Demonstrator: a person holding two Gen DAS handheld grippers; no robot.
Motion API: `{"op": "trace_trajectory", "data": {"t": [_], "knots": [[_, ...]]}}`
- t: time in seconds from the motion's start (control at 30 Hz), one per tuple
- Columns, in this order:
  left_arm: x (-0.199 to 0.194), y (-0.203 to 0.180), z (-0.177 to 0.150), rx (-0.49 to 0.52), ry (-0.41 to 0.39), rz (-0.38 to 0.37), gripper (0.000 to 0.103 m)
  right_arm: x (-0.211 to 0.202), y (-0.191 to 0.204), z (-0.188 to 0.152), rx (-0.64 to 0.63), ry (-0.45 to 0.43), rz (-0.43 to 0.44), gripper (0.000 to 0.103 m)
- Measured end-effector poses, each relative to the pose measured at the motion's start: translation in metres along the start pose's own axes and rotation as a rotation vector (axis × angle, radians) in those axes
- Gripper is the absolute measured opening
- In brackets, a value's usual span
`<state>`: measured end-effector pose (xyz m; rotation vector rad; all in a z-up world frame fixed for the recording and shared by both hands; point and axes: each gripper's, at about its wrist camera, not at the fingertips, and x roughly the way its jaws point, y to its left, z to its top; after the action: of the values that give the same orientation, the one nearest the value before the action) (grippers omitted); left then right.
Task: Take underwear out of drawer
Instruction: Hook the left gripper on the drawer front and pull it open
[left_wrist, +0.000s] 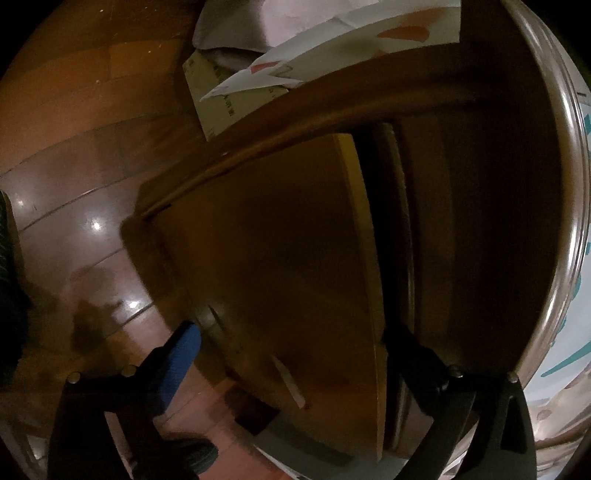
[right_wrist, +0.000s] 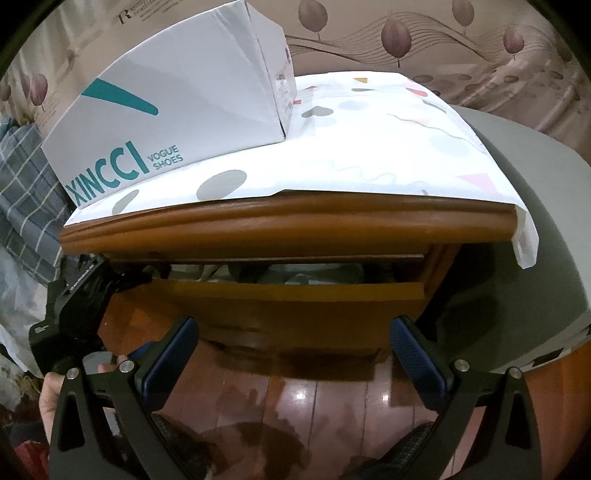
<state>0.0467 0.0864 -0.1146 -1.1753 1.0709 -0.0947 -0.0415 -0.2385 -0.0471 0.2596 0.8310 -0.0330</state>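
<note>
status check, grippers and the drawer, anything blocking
Left gripper open, straddling the drawer front. Right gripper open, empty, short of it. Drawer part open, cloth inside; underwear not identifiable. Nothing blocking.

- We see a wooden nightstand (right_wrist: 280, 225) standing on a glossy reddish wood floor (right_wrist: 317, 398), which mirrors small ceiling lights.
- A white patterned cloth (right_wrist: 369, 147) covers the nightstand's top and droops over its corner at 3 o'clock.
- On the cloth, toward 10 o'clock, sits a white shoebox (right_wrist: 177, 99) with teal lettering.
- The nightstand's drawer (right_wrist: 295, 299) is pulled partly out; we glimpse crumpled fabric in the gap, too dark to identify.
- From the left wrist, the floor (left_wrist: 74, 147) carries a flat cardboard piece (left_wrist: 221, 107) at 12 o'clock, with a folded patterned sheet (left_wrist: 332, 48) lying over it.
</note>
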Motion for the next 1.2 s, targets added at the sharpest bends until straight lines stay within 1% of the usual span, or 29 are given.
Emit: {"op": "trace_trajectory", "data": {"t": [0.07,0.13,0.2,0.23,0.43,0.63,0.73,0.83,0.9,0.97,1.03,1.2], "knots": [[0.004,0.006,0.0,-0.011,-0.001,-0.019,0.103,0.0,0.001,0.0,-0.004,0.002,-0.003,0.103],[0.008,0.01,0.001,-0.07,0.016,-0.042,0.103,0.0,0.001,-0.001,-0.003,0.003,0.0,0.103],[0.013,0.013,0.002,-0.116,0.015,-0.043,0.103,0.001,0.001,-0.001,-0.002,0.006,-0.002,0.103],[0.013,0.012,0.003,-0.123,0.012,-0.039,0.103,0.001,0.001,0.0,-0.002,0.008,-0.003,0.103],[0.024,0.01,0.008,-0.13,-0.007,0.036,0.103,0.001,0.0,-0.001,-0.001,0.013,-0.001,0.103],[0.028,0.015,0.006,-0.137,-0.018,0.037,0.103,0.001,0.0,-0.001,-0.009,0.014,-0.002,0.103],[0.029,0.01,0.004,-0.129,-0.006,0.086,0.103,0.0,0.001,-0.002,-0.016,0.013,-0.001,0.103],[0.029,0.013,0.002,-0.159,0.007,0.12,0.103,0.0,0.002,-0.002,-0.018,0.011,-0.005,0.103],[0.025,0.012,0.002,-0.143,0.01,0.146,0.103,0.0,0.002,-0.001,-0.016,0.012,-0.007,0.103],[0.017,0.01,-0.001,-0.09,-0.006,0.187,0.103,0.0,0.001,-0.001,-0.015,0.011,-0.008,0.103],[0.009,0.012,-0.005,-0.056,-0.016,0.211,0.103,0.0,0.0,0.0,-0.011,0.011,-0.011,0.103],[-0.008,0.021,-0.016,-0.017,-0.008,0.261,0.103,0.0,-0.003,0.001,-0.004,0.008,-0.015,0.103]]}}
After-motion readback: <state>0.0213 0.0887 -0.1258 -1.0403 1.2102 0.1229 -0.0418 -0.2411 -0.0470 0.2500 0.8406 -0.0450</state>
